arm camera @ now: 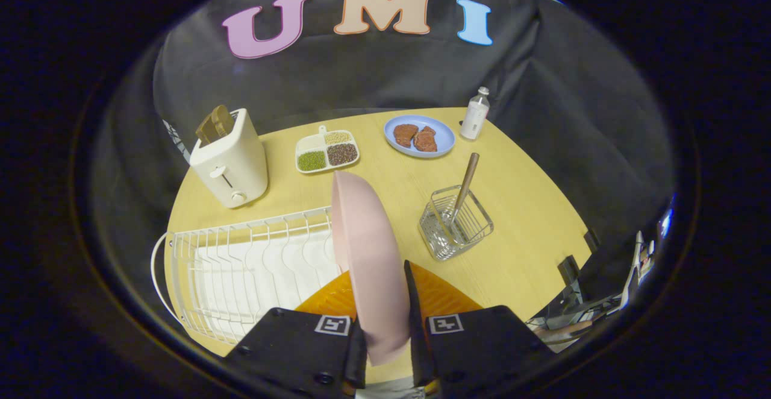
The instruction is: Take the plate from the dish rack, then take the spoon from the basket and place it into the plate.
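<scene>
Even, fairly bright light falls from above on the tabletop (pixel 373 188), which shows no harsh glare. Shadows are soft and short, as under the toaster (pixel 232 161) and the wire basket (pixel 456 224). The fisheye lens bends the tabletop's edges into curves and dims the outer ring. The plate (pixel 370 266), close between the jaws, looks slightly soft; farther things stay sharp.

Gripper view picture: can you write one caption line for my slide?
The gripper holds a pink plate on edge above the white dish rack, with the spoon waiting in its wire basket.
</scene>
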A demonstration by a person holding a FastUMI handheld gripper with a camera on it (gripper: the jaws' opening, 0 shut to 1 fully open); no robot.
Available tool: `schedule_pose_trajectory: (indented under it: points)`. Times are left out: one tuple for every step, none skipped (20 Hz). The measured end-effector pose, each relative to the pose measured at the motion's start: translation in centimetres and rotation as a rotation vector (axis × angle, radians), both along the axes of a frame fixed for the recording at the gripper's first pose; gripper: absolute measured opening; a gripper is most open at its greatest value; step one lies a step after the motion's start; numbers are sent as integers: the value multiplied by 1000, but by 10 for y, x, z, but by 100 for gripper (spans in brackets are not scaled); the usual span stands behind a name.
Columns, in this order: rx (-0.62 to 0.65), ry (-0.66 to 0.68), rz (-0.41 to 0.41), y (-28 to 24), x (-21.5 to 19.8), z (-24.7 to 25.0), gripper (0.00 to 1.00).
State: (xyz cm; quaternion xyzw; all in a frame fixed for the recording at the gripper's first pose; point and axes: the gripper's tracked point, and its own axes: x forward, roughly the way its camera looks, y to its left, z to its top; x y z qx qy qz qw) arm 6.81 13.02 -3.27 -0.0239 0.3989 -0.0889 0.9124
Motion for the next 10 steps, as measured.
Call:
schedule_pose_trajectory:
  points:
    - [-17,-4,0,1,1,2,33]
    - [-52,-11,2,0,2,8,33]
    - [-94,-20,-4,-2,0,17,33]
    - [-139,-33,-7,-9,0,27,31]
    - [-114,-61,7,0,4,35,30]
    - [-68,-93,20,12,7,45,29]
    - [-33,-122,25,17,6,53,29]
    - [-18,-137,21,16,2,60,29]
    - [-14,-152,13,11,-2,66,29]
    - [-10,-171,2,6,-6,74,29]
